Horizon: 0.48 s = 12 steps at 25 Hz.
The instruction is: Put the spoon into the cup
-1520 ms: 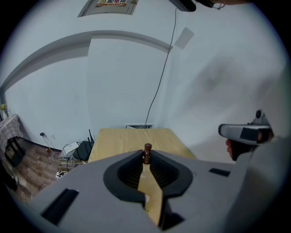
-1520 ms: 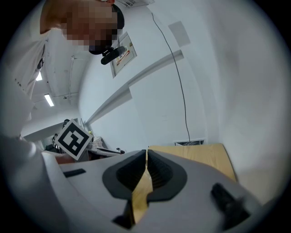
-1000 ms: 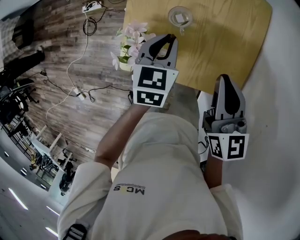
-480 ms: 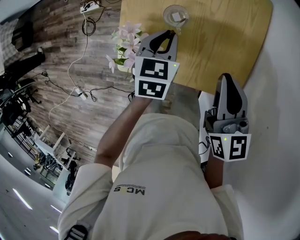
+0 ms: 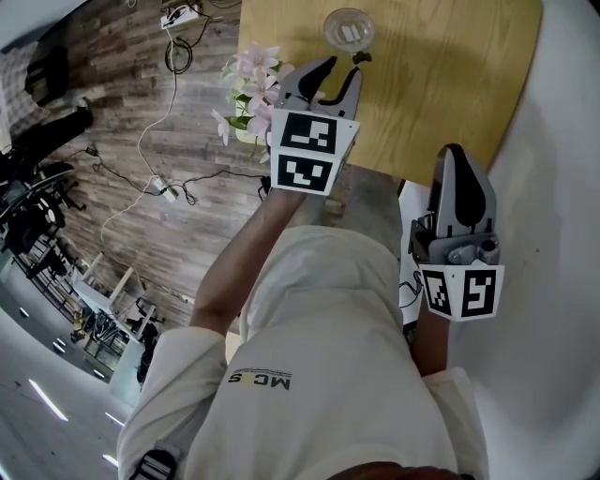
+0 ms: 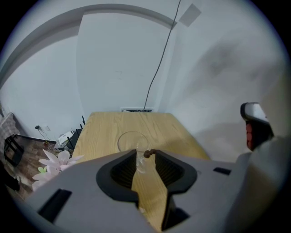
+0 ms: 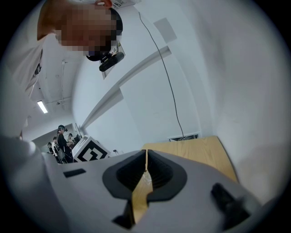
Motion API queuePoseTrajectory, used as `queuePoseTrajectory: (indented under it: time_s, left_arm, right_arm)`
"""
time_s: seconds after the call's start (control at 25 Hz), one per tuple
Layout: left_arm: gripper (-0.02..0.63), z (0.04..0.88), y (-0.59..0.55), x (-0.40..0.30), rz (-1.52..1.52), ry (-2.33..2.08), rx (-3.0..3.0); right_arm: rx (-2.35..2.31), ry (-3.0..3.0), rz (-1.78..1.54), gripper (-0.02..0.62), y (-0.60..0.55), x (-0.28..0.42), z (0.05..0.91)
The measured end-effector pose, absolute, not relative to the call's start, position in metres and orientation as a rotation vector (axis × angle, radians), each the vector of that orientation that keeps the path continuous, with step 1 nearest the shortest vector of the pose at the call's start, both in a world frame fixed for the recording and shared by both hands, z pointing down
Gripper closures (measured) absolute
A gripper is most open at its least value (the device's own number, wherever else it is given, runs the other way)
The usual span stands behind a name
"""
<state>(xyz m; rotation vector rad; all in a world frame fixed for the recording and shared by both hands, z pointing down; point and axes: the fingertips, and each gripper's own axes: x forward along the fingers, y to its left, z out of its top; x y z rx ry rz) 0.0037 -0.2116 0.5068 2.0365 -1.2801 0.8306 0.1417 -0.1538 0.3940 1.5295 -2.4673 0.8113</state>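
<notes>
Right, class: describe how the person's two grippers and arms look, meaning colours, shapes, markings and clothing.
Both the left gripper and right gripper are grey plastic with black ribbed pads inside tapering jaws, and each carries a white cube printed with black square markers. The left's jaws are opening, with the spoon's brown end between them. The person wears an off-white, short-sleeved top.

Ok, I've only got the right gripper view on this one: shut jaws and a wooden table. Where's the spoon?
Observer: Between the left gripper's opening jaws, in the left gripper view; they aren't pressing the spoon.
Operator: And the cup?
Observer: A clear glass cup stands on the table just beyond those jaw tips.
Operator: Spoon inside it?
Observer: Its brown end pokes out at the cup's near rim; the rest I can't make out.
</notes>
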Motion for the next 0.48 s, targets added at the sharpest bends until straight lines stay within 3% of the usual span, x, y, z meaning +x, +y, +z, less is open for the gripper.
queuePoseTrajectory:
  time_s: [0.32,0.48]
  left_arm:
    - [0.474,0.481,-0.207,0.003,0.769,-1.270,2.091]
    - [0.574,0.469,-0.201,-0.003,0.735,-1.308,2.115]
  right_arm:
    - [1.557,-2.487,0.781,0.561,-0.154,0.141,0.375]
    - [1.584,-2.497,0.757,0.561,-0.152,0.142,0.369]
